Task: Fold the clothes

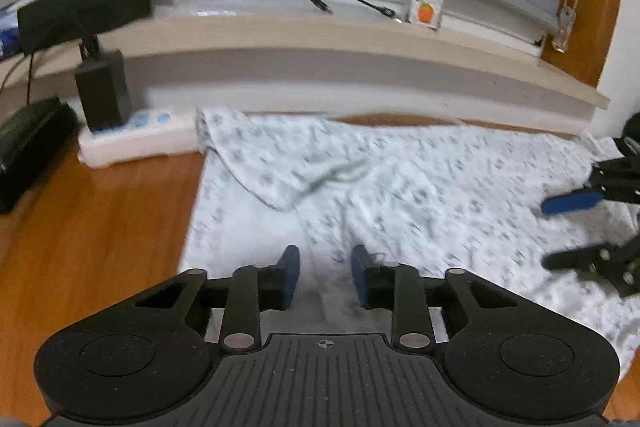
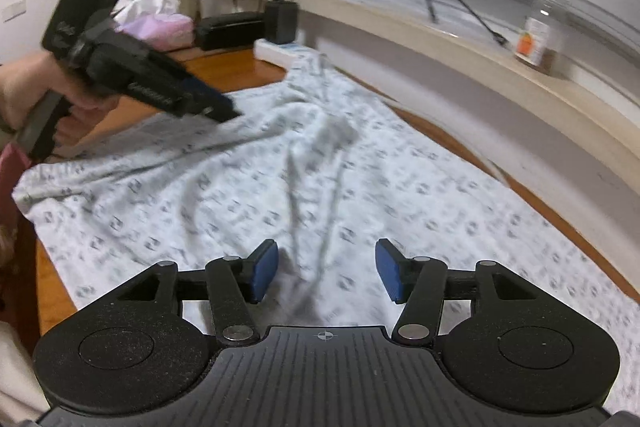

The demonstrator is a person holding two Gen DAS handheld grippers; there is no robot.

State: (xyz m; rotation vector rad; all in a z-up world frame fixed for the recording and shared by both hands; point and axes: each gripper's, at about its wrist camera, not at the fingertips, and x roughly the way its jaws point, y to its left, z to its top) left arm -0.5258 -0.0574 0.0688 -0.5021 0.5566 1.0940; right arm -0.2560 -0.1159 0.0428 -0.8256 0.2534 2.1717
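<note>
Left tool tilted down, over garment

- The garment lies spread on the table, its far edge near the ledge.
- A power strip sits just left of it.
- A jar stands on the ledge.
- Both grippers hang over the garment, left and right.

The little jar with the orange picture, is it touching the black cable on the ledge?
Apart. In the left wrist view the jar stands on the ledge, and bare ledge shows between it and the nearest black cable end.
</note>
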